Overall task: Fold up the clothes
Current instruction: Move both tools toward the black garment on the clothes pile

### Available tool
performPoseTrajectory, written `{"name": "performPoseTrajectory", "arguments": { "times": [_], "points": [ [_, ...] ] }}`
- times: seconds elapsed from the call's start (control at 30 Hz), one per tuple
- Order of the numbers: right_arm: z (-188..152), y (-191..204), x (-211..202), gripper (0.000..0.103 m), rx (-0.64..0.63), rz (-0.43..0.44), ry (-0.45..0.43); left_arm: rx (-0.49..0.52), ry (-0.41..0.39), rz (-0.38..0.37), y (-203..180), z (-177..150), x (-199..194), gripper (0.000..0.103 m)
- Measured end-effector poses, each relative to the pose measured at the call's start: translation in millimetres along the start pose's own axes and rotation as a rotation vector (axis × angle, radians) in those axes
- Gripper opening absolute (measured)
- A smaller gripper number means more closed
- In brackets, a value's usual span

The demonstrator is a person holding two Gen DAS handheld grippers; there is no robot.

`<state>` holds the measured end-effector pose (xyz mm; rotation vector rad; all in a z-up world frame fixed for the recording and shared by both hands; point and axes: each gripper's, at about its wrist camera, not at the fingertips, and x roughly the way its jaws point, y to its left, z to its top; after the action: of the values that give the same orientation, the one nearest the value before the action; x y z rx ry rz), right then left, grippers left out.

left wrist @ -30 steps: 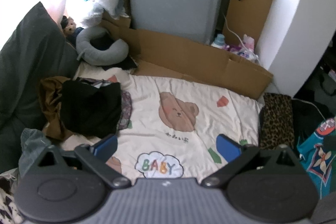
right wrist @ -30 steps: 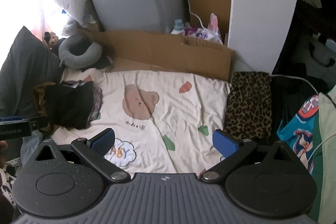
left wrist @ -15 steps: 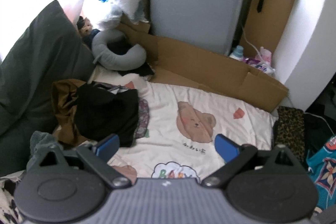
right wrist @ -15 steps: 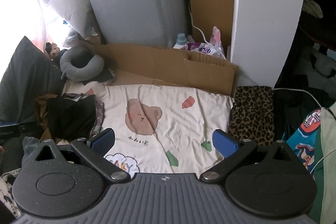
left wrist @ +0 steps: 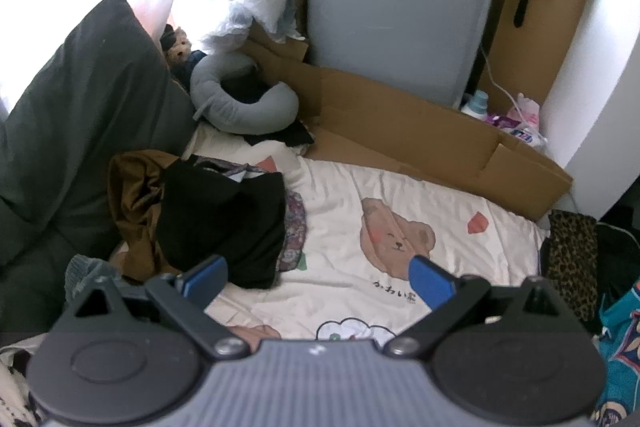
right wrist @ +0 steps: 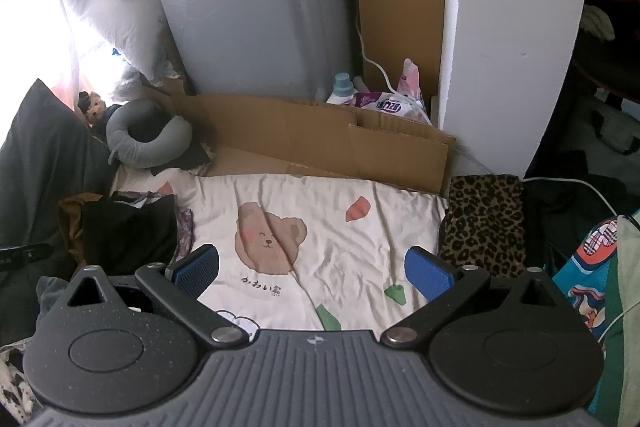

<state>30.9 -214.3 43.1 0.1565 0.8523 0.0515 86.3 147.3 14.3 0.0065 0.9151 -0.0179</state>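
left wrist: left gripper [left wrist: 318, 277] jaws spread wide, empty, above the bear-print blanket [left wrist: 400, 227]; clothes pile [left wrist: 212, 219] (black garment on top) lies at blanket's left edge | right wrist: right gripper [right wrist: 314, 269] likewise agape, empty; clothes pile [right wrist: 124, 231] left, leopard-print cloth [right wrist: 486, 223] right

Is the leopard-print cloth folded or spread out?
Folded: the leopard-print cloth lies as a neat rectangle with straight edges beside the bear blanket.
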Motion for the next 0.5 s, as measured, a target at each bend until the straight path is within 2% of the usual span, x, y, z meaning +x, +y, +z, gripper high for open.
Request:
{"name": "performPoseTrajectory", "arguments": {
  "times": [0.23,0.3,0.5],
  "points": [
    [11,14,26,0.102,-0.027,0.012,0.013,-0.025,0.02,0.0,13,5,26,0.099],
    [15,19,35,0.102,-0.044,0.017,0.021,-0.053,0.01,-0.006,17,5,32,0.099],
    [26,39,73,0.102,-0.11,0.058,0.038,-0.125,0.058,0.018,30,4,61,0.099]
  ]
}}
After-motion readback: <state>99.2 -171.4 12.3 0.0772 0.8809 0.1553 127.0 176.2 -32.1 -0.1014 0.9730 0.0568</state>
